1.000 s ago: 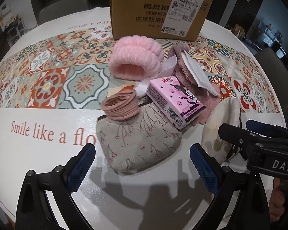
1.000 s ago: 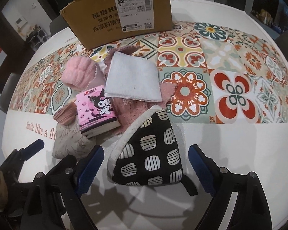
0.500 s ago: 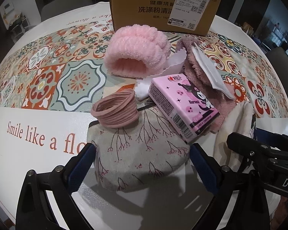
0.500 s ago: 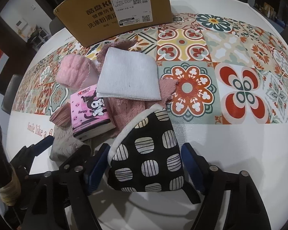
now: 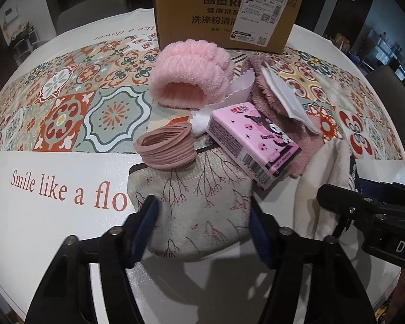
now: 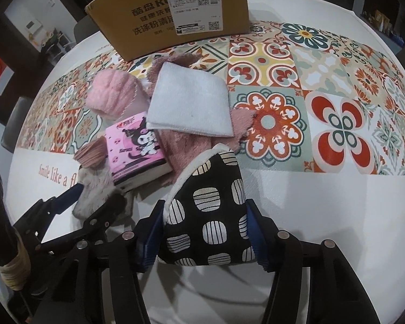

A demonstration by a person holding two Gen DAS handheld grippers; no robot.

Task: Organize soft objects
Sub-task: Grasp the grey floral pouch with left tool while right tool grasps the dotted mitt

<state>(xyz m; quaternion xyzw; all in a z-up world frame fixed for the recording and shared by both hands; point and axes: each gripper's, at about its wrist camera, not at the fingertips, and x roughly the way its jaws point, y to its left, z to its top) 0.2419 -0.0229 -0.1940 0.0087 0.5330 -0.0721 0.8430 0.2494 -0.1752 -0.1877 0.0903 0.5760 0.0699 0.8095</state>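
On the near surface (image 5: 54, 229), the floral pouch (image 5: 191, 216) and black patterned pouch (image 6: 210, 216) look light and limp. The left gripper (image 5: 202, 226) and right gripper (image 6: 205, 232) have just been closing, jaws pinching each pouch's near edges.

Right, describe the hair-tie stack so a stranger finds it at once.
Start at the cardboard box at the table's far edge and come toward the camera past the fluffy pink headband. The hair ties rest on the floral pouch, left of the pink tissue pack: thin dusty-pink loops, stacked.
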